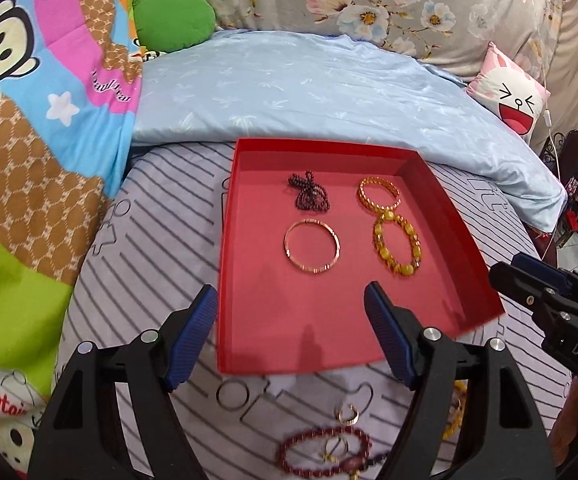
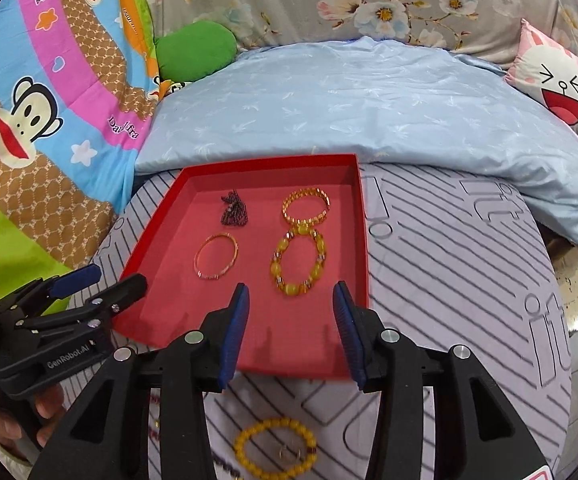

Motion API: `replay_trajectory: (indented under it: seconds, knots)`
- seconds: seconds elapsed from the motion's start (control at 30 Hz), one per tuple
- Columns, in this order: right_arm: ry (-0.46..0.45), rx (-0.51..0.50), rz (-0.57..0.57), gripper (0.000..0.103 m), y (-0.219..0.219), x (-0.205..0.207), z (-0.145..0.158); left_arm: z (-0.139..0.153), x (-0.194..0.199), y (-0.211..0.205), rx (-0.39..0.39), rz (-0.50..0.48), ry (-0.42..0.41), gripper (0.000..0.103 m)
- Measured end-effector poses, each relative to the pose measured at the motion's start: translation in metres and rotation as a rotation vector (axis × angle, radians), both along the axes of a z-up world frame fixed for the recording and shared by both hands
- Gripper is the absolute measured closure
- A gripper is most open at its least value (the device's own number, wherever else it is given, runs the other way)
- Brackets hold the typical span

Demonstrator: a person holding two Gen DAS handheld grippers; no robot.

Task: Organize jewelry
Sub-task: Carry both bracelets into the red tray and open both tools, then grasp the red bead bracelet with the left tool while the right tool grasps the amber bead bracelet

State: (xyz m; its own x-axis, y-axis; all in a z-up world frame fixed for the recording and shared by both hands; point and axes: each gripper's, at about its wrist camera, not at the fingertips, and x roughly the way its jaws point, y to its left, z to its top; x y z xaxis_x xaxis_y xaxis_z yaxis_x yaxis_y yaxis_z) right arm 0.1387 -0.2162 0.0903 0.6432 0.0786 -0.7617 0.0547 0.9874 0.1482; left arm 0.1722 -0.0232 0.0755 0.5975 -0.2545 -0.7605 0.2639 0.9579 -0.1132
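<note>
A red tray (image 1: pixel 329 145) lies on the striped sheet. It holds a dark bead necklace (image 1: pixel 309 197), a gold chain bracelet (image 1: pixel 369 205), a yellow bead bracelet (image 1: pixel 405 269) and a thin gold bangle (image 1: pixel 313 271). My left gripper (image 1: pixel 291 292) hangs open over the tray's near left part with nothing between its fingers. My right gripper (image 2: pixel 291 291) is open and empty above the tray's near right edge (image 2: pixel 363 220). On the sheet in front of the tray lie a red bead bracelet (image 1: pixel 289 446), a small gold ring (image 1: pixel 348 414), a thin silver hoop (image 1: pixel 219 394) and another yellow bead bracelet (image 2: pixel 245 436).
A light blue quilt (image 1: pixel 309 88) is bunched right behind the tray. A cartoon-print blanket (image 1: pixel 29 160) rises on the left, with a green cushion (image 1: pixel 173 20) behind it. A pink rabbit pillow (image 1: pixel 509 92) sits at the back right. A hand (image 2: pixel 49 404) holds the left gripper.
</note>
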Motion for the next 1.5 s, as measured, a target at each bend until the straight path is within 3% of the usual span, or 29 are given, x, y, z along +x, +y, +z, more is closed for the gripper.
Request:
replay_trajectory:
  seconds: [0.43, 0.83, 0.97, 1.37, 1.5]
  knots:
    - [0.079, -0.023, -0.02, 0.06, 0.004, -0.07, -0.036, -0.033, -0.064, 0.028, 0.029, 0.026, 0.053, 0.031]
    - [0.127, -0.033, -0.045, 0.061, 0.005, -0.09, -0.073, -0.069, -0.099, 0.038, 0.054, 0.061, 0.092, 0.032]
    - [0.127, -0.033, -0.057, 0.065, 0.004, -0.086, -0.077, -0.073, -0.102, 0.039, 0.059, 0.068, 0.094, 0.032]
    - [0.154, -0.04, -0.062, 0.09, 0.007, -0.071, -0.087, -0.076, -0.093, 0.044, 0.054, 0.092, 0.093, 0.035]
    - [0.144, -0.071, -0.05, 0.092, 0.011, -0.07, -0.088, -0.076, -0.087, 0.04, 0.054, 0.09, 0.093, 0.035]
